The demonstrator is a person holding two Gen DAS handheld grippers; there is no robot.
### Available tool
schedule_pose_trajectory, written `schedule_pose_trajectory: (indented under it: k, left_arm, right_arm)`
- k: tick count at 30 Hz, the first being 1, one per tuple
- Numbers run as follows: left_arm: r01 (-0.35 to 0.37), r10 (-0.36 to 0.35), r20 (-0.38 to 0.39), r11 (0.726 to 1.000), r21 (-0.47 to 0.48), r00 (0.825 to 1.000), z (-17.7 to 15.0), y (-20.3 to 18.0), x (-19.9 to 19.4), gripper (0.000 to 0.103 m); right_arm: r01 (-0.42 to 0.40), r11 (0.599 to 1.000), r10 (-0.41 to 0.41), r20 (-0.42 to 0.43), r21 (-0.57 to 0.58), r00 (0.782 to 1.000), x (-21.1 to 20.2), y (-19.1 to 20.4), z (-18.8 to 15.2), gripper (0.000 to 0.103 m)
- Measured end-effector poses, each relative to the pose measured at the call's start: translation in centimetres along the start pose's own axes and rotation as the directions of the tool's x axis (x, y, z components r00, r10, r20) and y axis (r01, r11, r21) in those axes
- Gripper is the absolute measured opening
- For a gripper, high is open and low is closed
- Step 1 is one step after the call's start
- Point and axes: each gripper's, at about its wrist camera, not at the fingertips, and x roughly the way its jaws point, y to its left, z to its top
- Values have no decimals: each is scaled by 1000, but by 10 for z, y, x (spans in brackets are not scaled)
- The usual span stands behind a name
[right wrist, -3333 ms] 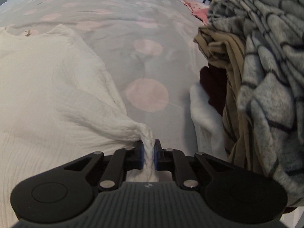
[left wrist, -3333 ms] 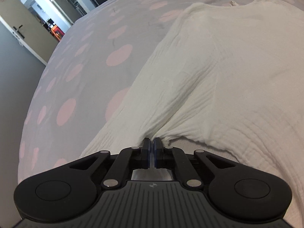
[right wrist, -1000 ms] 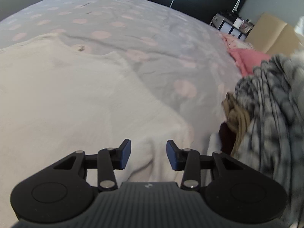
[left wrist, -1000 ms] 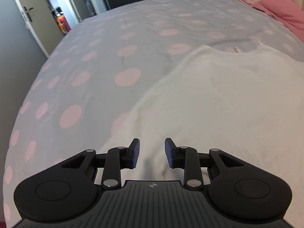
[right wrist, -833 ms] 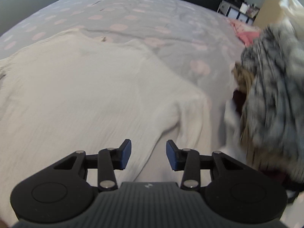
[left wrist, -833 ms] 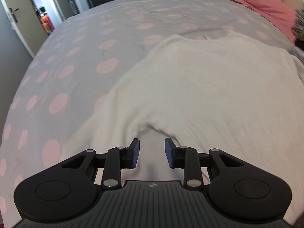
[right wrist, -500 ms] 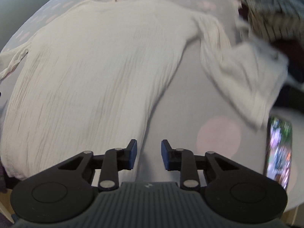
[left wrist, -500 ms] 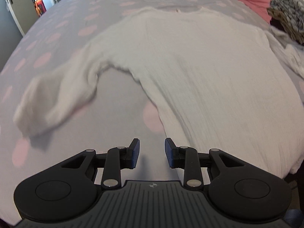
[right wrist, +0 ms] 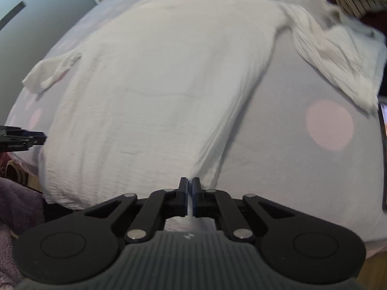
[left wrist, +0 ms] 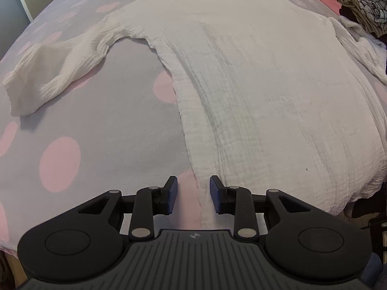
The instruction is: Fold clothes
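A white crinkled long-sleeved shirt [left wrist: 254,84] lies flat on the bed, neck far, hem near, both sleeves spread out. My left gripper [left wrist: 193,191] is open at the shirt's lower left side. The side seam runs between its jaws and the pads do not press on it. In the right wrist view the shirt [right wrist: 157,84] fills the middle. My right gripper [right wrist: 189,193] is at the lower right side edge, its jaws closing to a thin slit with white cloth pinched in it. The left gripper [right wrist: 21,140] shows at that view's left edge.
The grey bedspread [left wrist: 96,120] has pink dots. A pile of other clothes [left wrist: 362,0] sits at the far right, close to the right sleeve [right wrist: 338,60]. A phone [right wrist: 383,157] lies at the right edge. Purple fabric [right wrist: 14,205] hangs below the bed's near edge.
Both grippers have drawn back from the sleeves to the shirt's lower sides near the bed's edge. The right jaws have gone from open to shut; the left jaws stay open.
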Motion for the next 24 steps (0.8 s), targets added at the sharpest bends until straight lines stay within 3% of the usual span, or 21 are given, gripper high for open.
schedule_pose_trajectory:
  k: [5, 8, 10, 12, 13, 15, 17, 19, 21, 22, 24]
  left_arm:
    - [-4, 4, -2, 1000, 2, 1000, -1, 0, 4, 28]
    - [-3, 3, 0, 1000, -2, 1000, -3, -1, 3, 28]
    - [-2, 2, 2, 1000, -3, 1000, -4, -1, 2, 28]
    - [1, -1, 3, 1000, -4, 1000, -5, -1, 3, 28]
    - [2, -2, 3, 1000, -5, 1000, -5, -1, 3, 28]
    - [4, -4, 0, 1000, -8, 1000, -6, -1, 1, 28]
    - [2, -2, -5, 1000, -8, 1000, -5, -1, 1, 28]
    - [-2, 2, -9, 1000, -4, 1000, -4, -3, 2, 28]
    - [-6, 6, -11, 1000, 1, 1000, -2, -4, 3, 28]
    - [-7, 7, -11, 1000, 5, 1000, -2, -4, 3, 28]
    - [-7, 7, -10, 1000, 7, 1000, -2, -4, 3, 28]
  right_arm:
    - [-112, 994, 111, -21, -16, 994, 4, 13, -2, 7]
    - [-126, 992, 125, -44, -27, 991, 7, 17, -7, 9]
    - [-100, 995, 100, -12, 0, 995, 0, 10, -5, 13]
    - [-39, 998, 38, 19, 43, 999, -8, -4, -4, 25]
    - [11, 998, -13, 22, 63, 1000, -10, -11, -4, 36]
    - [102, 990, -103, -4, 101, 995, -11, -23, -9, 39]
    - [129, 982, -124, -44, 139, 991, -4, -33, -14, 40]
    - [127, 978, -115, -79, 166, 990, 4, -39, -19, 40]
    - [85, 981, -67, -105, 177, 992, 12, -38, -21, 25]
    - [64, 981, -43, -117, 183, 992, 16, -37, -23, 5]
    - [50, 984, -30, -118, 170, 993, 14, -31, -22, 3]
